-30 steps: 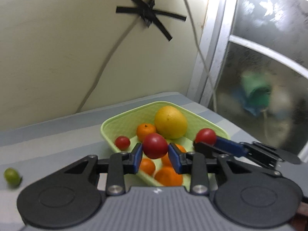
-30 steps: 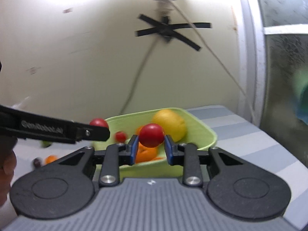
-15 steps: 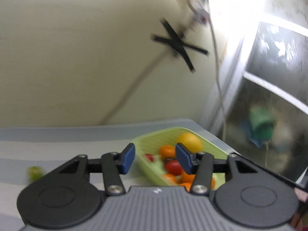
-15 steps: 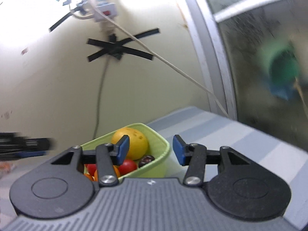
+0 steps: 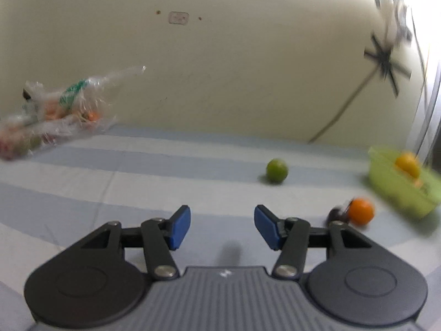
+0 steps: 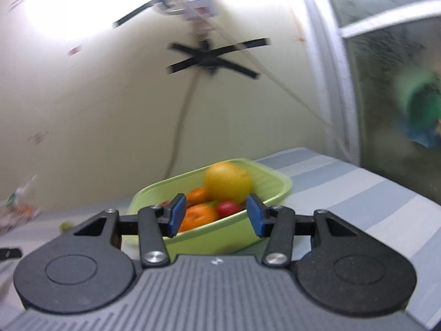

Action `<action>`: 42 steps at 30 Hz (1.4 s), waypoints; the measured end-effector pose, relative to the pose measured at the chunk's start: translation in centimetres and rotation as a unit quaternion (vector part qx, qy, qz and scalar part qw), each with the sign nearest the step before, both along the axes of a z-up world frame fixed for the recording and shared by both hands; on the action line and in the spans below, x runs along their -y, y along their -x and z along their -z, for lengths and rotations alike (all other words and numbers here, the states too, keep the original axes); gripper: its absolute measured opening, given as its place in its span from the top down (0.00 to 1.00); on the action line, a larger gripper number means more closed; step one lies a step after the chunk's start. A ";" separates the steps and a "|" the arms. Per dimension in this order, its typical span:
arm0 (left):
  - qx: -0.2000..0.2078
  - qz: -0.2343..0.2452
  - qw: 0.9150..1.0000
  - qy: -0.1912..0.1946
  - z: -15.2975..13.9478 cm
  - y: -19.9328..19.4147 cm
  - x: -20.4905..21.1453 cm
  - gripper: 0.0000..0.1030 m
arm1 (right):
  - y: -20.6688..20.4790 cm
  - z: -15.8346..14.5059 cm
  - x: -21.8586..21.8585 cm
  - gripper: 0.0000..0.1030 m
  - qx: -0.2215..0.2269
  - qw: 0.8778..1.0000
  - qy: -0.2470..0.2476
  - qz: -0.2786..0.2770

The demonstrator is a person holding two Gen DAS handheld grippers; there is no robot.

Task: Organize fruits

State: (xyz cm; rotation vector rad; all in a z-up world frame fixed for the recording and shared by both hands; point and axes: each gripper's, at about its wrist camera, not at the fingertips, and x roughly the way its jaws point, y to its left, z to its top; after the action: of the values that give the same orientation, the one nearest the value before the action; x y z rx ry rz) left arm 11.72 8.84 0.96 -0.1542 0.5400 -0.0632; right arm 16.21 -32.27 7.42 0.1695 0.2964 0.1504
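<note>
Left gripper [image 5: 222,227] spread wide and empty above striped cloth [image 5: 137,171], green lime [image 5: 276,170] and orange [image 5: 360,211] lying loose ahead, right gripper [image 6: 214,215] spread wide, empty, facing green basket [image 6: 220,237] of fruit.

Ahead of you a striped cloth [image 5: 137,171] covers the counter. A crumpled plastic bag [image 5: 55,113] lies at its far left. Black tape crosses [image 6: 212,58] pin a cable [image 6: 184,115] to the cream wall [image 5: 220,69], beside a frosted window [image 6: 391,69].

cream wall [image 6: 96,104] with black tape cross [image 6: 215,58], frosted window [image 6: 391,69], striped tablecloth [image 5: 137,171].
</note>
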 end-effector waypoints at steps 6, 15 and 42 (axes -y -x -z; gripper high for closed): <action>0.017 0.011 1.000 -0.013 -0.3 0.8 0.4 0.45 | 1.5 0.0 -7.9 0.51 -0.014 0.991 0.049 -0.124; -0.004 0.018 1.000 0.009 -0.2 0.3 -0.3 0.45 | -3.7 -0.1 -18.0 0.51 -0.059 0.970 0.134 -0.192; -0.031 0.012 0.994 0.104 0.3 -0.2 -2.7 0.40 | -10.6 1.4 -26.3 0.70 -0.190 0.934 0.165 -0.253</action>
State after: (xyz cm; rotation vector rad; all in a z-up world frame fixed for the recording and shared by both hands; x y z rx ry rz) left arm 11.96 11.53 0.69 -0.3535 0.5974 -0.1390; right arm 26.83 -5.98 6.04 -0.2214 0.7449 0.5777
